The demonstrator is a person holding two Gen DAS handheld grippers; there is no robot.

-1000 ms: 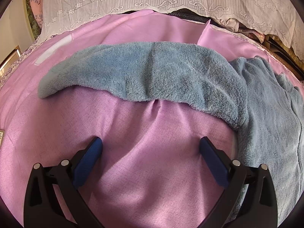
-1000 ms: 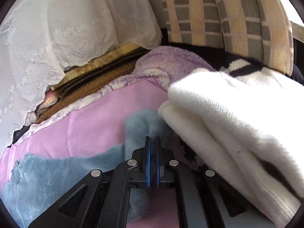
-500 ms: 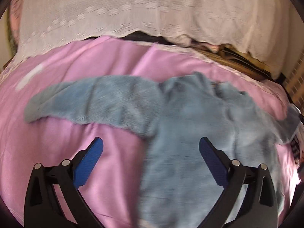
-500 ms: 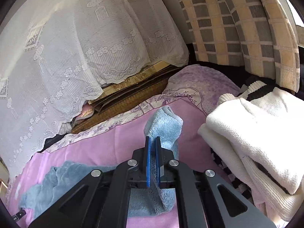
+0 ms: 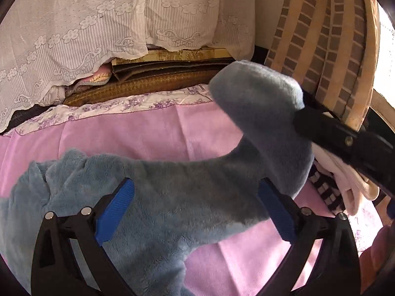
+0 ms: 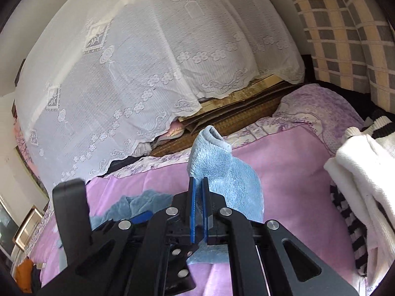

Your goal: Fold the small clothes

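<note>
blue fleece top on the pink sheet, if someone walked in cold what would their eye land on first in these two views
First, the blue fleece top spread on the pink sheet, one sleeve lifted up, pinched in the shut right gripper. Next, the left gripper hovering over the top's body with jaws wide open and nothing between them. Behind hangs a white lace cover; a cream knit garment lies at the right.

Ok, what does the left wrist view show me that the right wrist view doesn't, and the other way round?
Only the left wrist view: the open left tool over the fluffy blue fleece garment's body, with the sleeve rising to the right tool's black arm. Only the right wrist view: the right tool shut on the sleeve, and the purple floral pillow. Both: the pink bedsheet, white lace cover, checked cushion and folded white knit sweater.
</note>
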